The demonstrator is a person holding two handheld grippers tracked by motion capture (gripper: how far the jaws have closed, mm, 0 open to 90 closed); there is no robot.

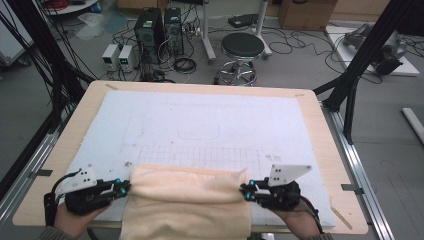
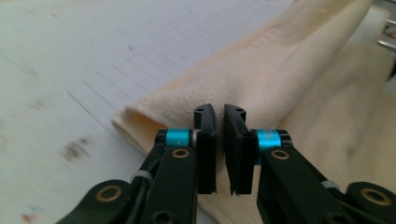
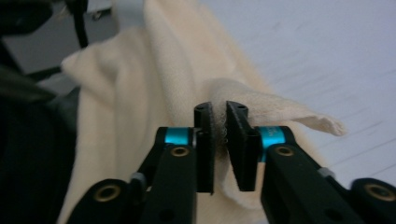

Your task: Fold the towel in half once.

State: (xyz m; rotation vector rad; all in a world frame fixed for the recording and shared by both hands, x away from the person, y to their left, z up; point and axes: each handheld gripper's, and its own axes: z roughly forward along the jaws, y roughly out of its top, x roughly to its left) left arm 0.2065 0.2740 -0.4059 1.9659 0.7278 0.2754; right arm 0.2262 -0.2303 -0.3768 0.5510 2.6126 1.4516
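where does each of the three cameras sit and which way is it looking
High view: above the near edge, looking forward and down on the white foam-topped wooden table; both forearms and grippers show.
Left gripper view: on the left gripper, looking along its jaws.
Right gripper view: on the right gripper, likewise.
All share the cream folded cloth towel.

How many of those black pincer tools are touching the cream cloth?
2: the left gripper at the towel's left end, the right gripper at its right end.
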